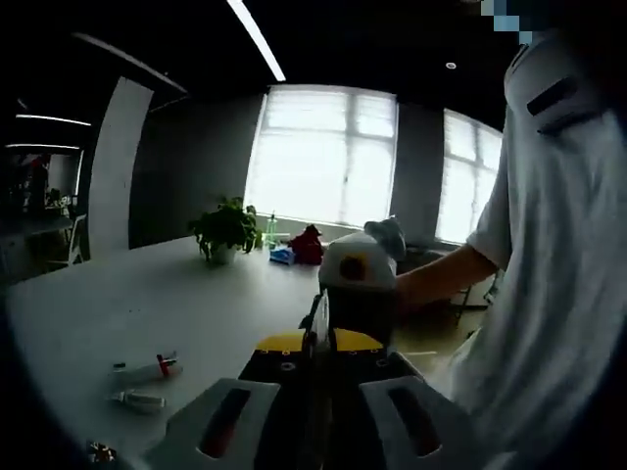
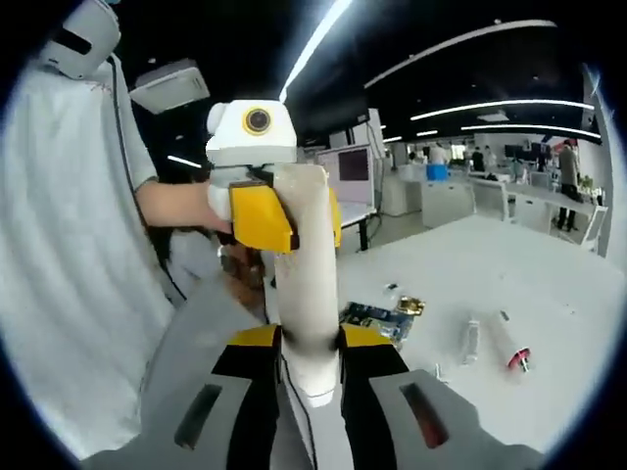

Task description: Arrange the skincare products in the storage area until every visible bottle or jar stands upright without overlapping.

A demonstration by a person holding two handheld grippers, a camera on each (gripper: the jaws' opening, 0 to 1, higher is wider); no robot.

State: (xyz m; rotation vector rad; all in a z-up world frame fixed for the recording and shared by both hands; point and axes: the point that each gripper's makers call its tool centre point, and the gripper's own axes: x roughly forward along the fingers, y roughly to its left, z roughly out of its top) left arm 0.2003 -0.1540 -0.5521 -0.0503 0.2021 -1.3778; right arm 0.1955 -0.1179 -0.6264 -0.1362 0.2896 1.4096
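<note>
A cream-white tube (image 2: 309, 284) stands up out of the right gripper (image 2: 312, 364), whose two jaws are pressed against its lower end. In the right gripper view, the left gripper (image 2: 284, 217) comes in from the left and its yellow-edged jaws are closed around the tube's upper part, so the tube is clamped at both ends and held in the air above the near edge of the white table (image 2: 490, 264). In the left gripper view, the left gripper (image 1: 315, 338) shows its jaws drawn almost together on a thin dark edge between them, with the right gripper (image 1: 358, 289) straight ahead. What the tube contains cannot be told.

Other products lie flat on the table, well apart from the held tube: a small tube with a red cap (image 2: 514, 352), a clear tube (image 2: 471, 338) just beside it, a blue packet (image 2: 377, 318) and a small gold-coloured item (image 2: 409, 305).

Farther back on the table are a potted plant (image 1: 225, 230), a red object (image 1: 309, 245) and a green bottle (image 1: 271, 227). A person in a white shirt (image 1: 558, 245) stands beside the table
</note>
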